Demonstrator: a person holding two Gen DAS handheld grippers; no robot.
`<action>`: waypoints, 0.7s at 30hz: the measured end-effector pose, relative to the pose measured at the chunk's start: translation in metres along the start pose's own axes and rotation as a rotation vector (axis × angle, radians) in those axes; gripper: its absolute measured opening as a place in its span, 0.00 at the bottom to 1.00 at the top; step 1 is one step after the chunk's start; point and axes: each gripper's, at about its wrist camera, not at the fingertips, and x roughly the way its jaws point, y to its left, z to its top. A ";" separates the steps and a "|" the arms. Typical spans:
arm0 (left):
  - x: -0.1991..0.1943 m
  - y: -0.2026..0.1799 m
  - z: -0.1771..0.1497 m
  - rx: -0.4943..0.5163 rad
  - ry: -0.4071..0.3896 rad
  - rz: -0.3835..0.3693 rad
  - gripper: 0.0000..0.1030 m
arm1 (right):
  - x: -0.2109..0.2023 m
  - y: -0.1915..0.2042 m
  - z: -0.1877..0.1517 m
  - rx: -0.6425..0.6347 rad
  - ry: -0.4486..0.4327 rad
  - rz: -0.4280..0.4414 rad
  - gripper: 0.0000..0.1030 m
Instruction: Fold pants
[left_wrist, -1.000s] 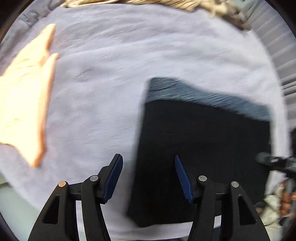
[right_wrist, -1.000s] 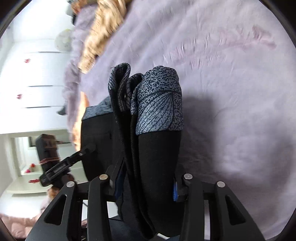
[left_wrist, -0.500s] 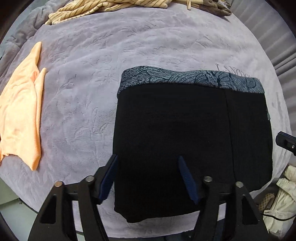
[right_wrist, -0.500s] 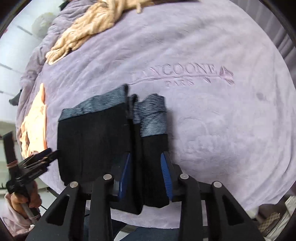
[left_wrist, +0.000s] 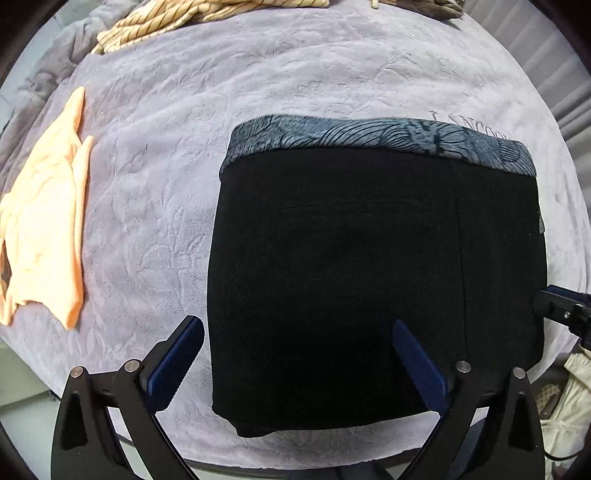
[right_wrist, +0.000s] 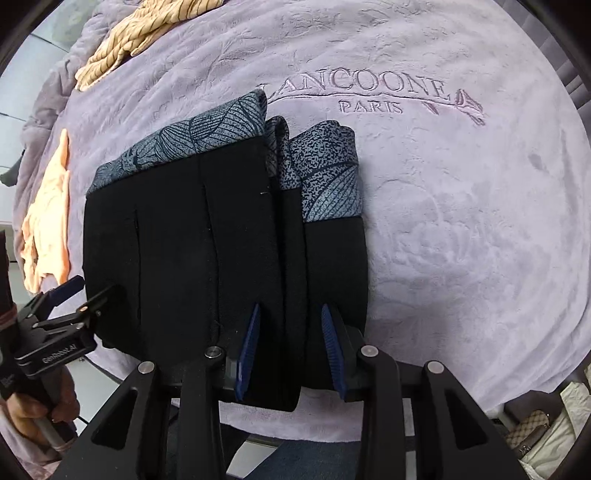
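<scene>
Left gripper (left_wrist: 297, 363), jaws just opened wide, holds nothing; right gripper (right_wrist: 290, 349) straddles the pants' (right_wrist: 221, 240) folded edge, grip unclear; lifting might unfold the stack.

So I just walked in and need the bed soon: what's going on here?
A person with a handheld gripper in each hand is folding black pants with a blue patterned waistband on the lavender blanket. The left gripper has just been opening its jaws and now stands wide open above the folded stack, gripping nothing. The right gripper straddles the fold at the stack's right edge; whether its pads press is unclear. An orange garment and a striped one lie aside.
</scene>
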 end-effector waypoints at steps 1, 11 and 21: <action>-0.003 -0.002 0.000 0.005 -0.007 0.001 0.99 | -0.004 -0.001 -0.001 0.006 0.001 -0.004 0.43; -0.028 -0.011 0.000 0.020 -0.063 0.018 0.99 | -0.036 0.018 -0.017 -0.005 -0.059 -0.054 0.71; -0.034 -0.014 0.002 -0.009 -0.032 -0.027 0.99 | -0.047 0.027 -0.011 0.005 -0.116 -0.104 0.76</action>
